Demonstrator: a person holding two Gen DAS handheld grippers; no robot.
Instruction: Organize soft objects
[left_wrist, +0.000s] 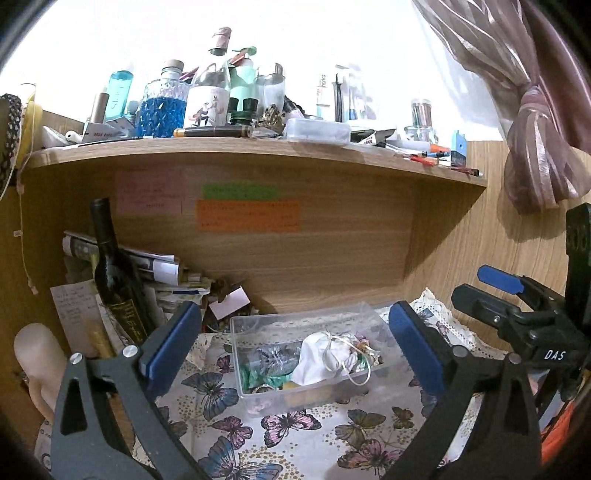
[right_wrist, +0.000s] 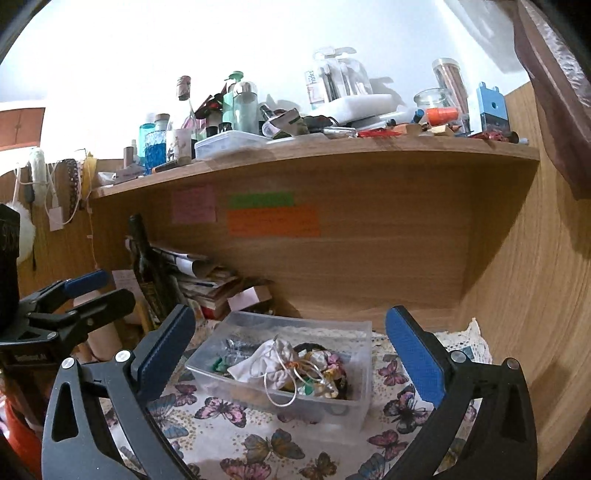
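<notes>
From the left wrist, the left tongs (left_wrist: 291, 345) are hanging released, their blue pads spread wide and gripping nothing, above the butterfly-print cloth (left_wrist: 288, 428) that is covering the surface. Between the pads, a little farther back, a clear plastic box (left_wrist: 258, 384) is sitting on the cloth. A white pouch (left_wrist: 325, 358) with a loose cord is lying in the box, with grey and green soft pieces just to its left and a floral scrap to its right. A dark bottle (left_wrist: 114, 273) is leaning at the left against a stack of papers (left_wrist: 162, 273). Sticky notes (left_wrist: 247, 216) are clinging to the back panel under a crowded shelf (left_wrist: 258, 151). The right tongs (left_wrist: 491, 291) are showing at the right edge, pads apart and holding nothing.

From the right wrist, the right tongs (right_wrist: 291, 347) are likewise hanging released, pads wide, in front of the same box (right_wrist: 354, 402). The pouch (right_wrist: 269, 363) is lying near the middle of the box, its cord (right_wrist: 280, 391) looping over the near wall. The cloth (right_wrist: 258, 435) is spreading under the box. The left tongs (right_wrist: 99, 290) are showing at the left, pads parted. The bottle (right_wrist: 147, 266) is standing behind them, and the shelf (right_wrist: 332, 151) is running above.
</notes>
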